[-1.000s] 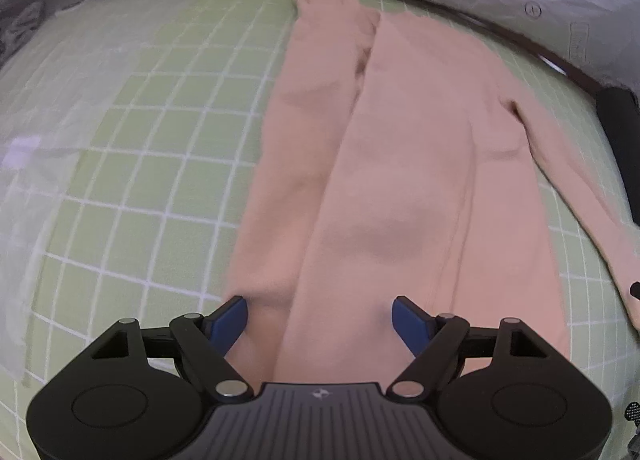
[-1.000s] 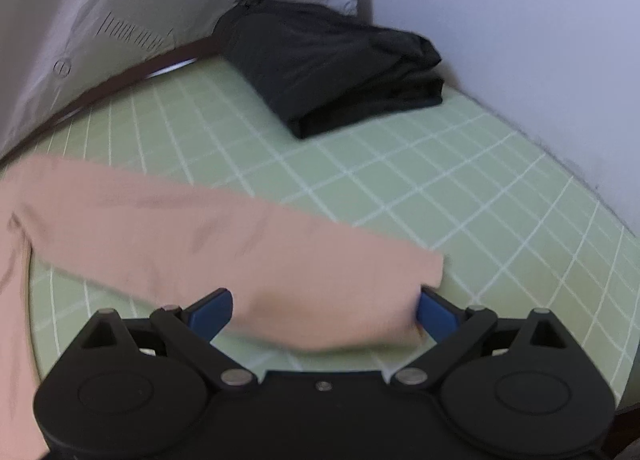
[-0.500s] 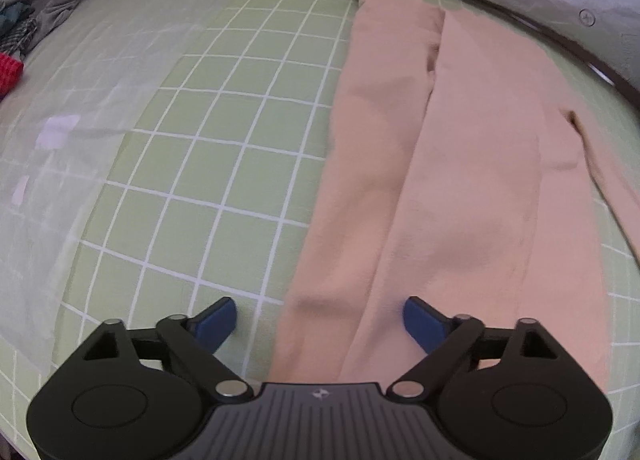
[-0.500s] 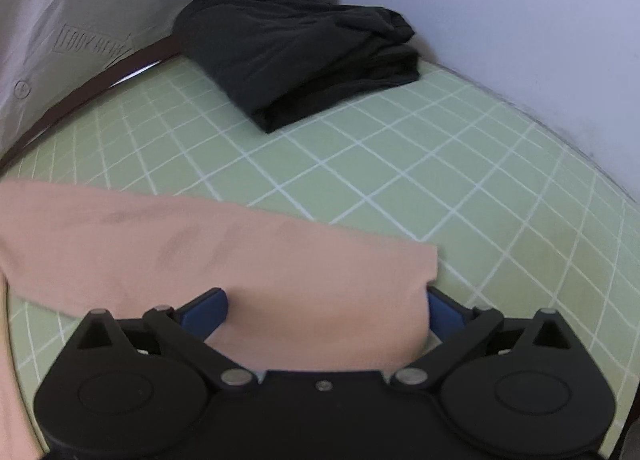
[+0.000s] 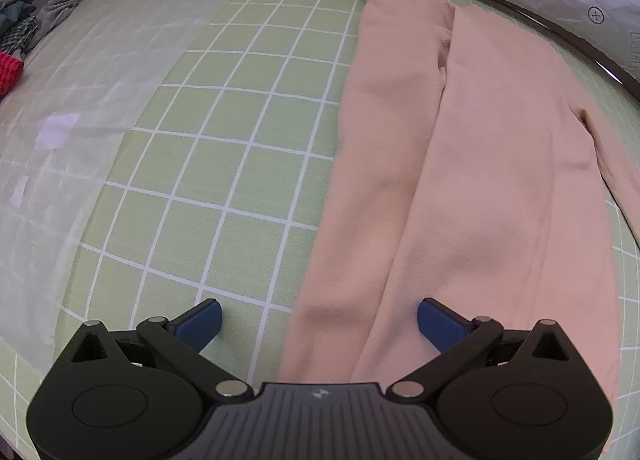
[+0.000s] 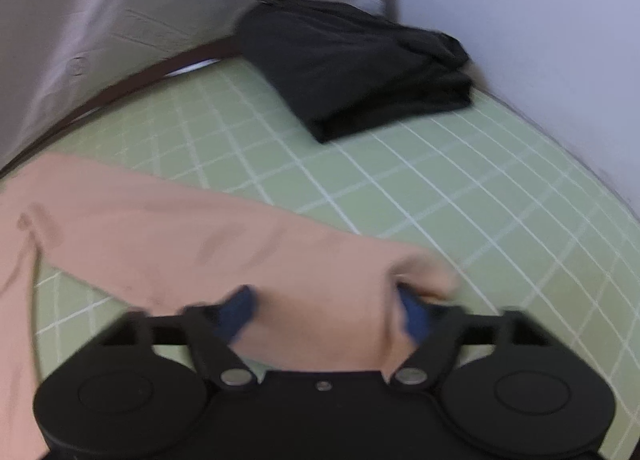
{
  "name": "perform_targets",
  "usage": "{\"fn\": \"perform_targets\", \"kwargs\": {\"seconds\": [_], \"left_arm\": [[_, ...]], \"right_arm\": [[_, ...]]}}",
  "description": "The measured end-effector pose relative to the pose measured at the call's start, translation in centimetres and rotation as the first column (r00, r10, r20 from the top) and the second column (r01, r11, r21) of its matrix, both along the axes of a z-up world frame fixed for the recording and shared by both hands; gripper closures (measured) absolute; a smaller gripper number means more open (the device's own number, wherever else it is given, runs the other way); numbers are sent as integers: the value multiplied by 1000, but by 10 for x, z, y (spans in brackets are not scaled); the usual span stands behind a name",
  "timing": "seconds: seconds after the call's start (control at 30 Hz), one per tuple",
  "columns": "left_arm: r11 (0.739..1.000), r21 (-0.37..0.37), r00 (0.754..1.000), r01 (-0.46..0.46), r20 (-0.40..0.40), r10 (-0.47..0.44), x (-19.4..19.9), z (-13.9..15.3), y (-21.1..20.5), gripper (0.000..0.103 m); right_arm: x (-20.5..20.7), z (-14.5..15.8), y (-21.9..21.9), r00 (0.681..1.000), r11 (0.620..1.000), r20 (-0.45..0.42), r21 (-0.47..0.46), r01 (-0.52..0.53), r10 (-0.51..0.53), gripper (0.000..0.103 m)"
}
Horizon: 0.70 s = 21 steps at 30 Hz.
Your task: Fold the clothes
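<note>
Now the right tongs (image 6: 326, 310) pinch the pink top's sleeve cuff (image 6: 416, 272); the left tongs (image 5: 318, 320) hover spread over the pink top (image 5: 472, 180) on the bench (image 5: 224, 180). Bunched cuff could slip loose mid-fold.

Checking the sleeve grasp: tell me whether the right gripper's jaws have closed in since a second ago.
Yes. The right gripper has narrowed its jaws around the pink sleeve, bunching the cuff, while the folded black garment stays put.

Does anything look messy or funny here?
Only a little: the pink top lies flat, but its sleeve sticks out sideways, its end bunched at the right gripper. The black clothes sit folded.
</note>
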State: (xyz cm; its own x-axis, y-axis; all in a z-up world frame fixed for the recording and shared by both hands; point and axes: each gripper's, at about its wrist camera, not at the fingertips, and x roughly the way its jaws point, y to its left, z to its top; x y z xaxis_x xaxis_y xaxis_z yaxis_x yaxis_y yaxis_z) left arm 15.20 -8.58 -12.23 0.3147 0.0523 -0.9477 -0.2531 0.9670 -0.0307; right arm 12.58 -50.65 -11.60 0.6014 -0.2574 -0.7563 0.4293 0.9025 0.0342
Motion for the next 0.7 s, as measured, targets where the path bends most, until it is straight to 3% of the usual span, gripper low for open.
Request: {"fn": "perform_targets", "kwargs": {"seconds": [0.03, 0.07, 0.2, 0.3, 0.4, 0.5, 0.6, 0.63, 0.7], "left_arm": [[1000, 1, 1000, 0, 3, 0, 0, 0, 0, 0], [1000, 2, 1000, 0, 5, 0, 0, 0, 0, 0], [1000, 4, 1000, 2, 12, -2, 1, 0, 0, 0], [1000, 6, 1000, 2, 18, -3, -3, -3, 1, 0], [1000, 7, 1000, 2, 22, -2, 0, -3, 1, 0], [1000, 6, 1000, 3, 22, -4, -1, -4, 1, 0], [1000, 8, 999, 8, 33, -9, -6, -6, -1, 0], [1000, 9, 999, 10, 37, -10, -6, -4, -1, 0], [1000, 10, 999, 11, 46, -11, -9, -3, -1, 0]], "right_arm": [[2, 1, 2, 1000, 1000, 3, 6, -24, 24, 71], [4, 3, 4, 999, 999, 3, 17, -47, 47, 87], [20, 7, 17, 990, 991, -15, 0, -137, 137, 91], [30, 20, 29, 981, 981, 28, 30, -193, 192, 91], [40, 42, 55, 952, 953, 110, 62, -295, 287, 92], [46, 42, 91, 906, 898, 116, 130, -420, 407, 91], [51, 39, 128, 844, 820, 121, 202, -536, 522, 89], [51, 34, 139, 828, 804, 93, 202, -560, 553, 86], [48, 25, 153, 809, 793, 26, 179, -582, 587, 71]]}}
